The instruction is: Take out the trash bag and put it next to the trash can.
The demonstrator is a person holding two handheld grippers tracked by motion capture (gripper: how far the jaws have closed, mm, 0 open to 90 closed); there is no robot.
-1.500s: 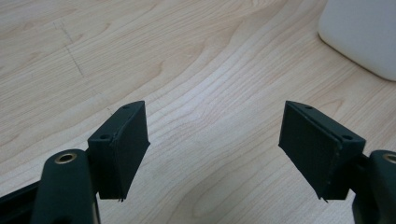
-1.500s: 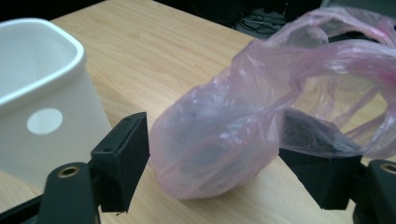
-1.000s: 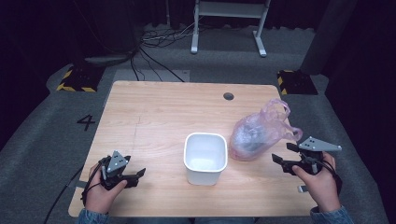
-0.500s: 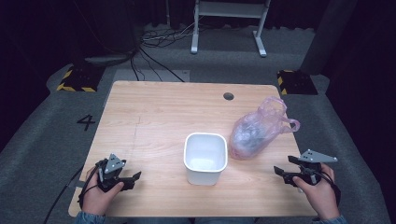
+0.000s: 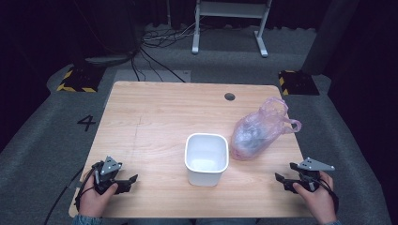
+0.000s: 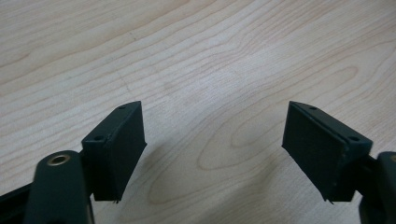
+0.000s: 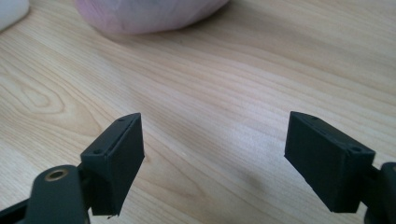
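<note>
Left gripper (image 5: pixel 127 180): rests low at the near left corner of the table (image 5: pixel 155 117), jaws spread wide with nothing between them; its own view shows bare wood grain under and ahead of the jaws.
Left hand (image 5: pixel 96 197): wrapped around the gripper's body, at the table's near edge.
White bin (image 5: pixel 206 158): upright and open-topped, well off to the left gripper's right and a little ahead of it; appears empty inside; roughly midway between the two grippers.
Pink plastic bag (image 5: pixel 257 133): bulging, lying tilted just beside the bin's far right side, its handles pointing away from the person; ahead and to the left of the right gripper, apart from it. In the right gripper view its rounded underside (image 7: pixel 149 14) sits ahead of the jaws.
Right gripper (image 5: pixel 281 180): near the table's near right corner, jaws spread wide, holding nothing.
Step in hand: judged as a ready stance, neither gripper touching bag or bin.
Next move: likely the right gripper must travel forward and left to the bag, then close on loose film or a handle; thin plastic may slip.
</note>
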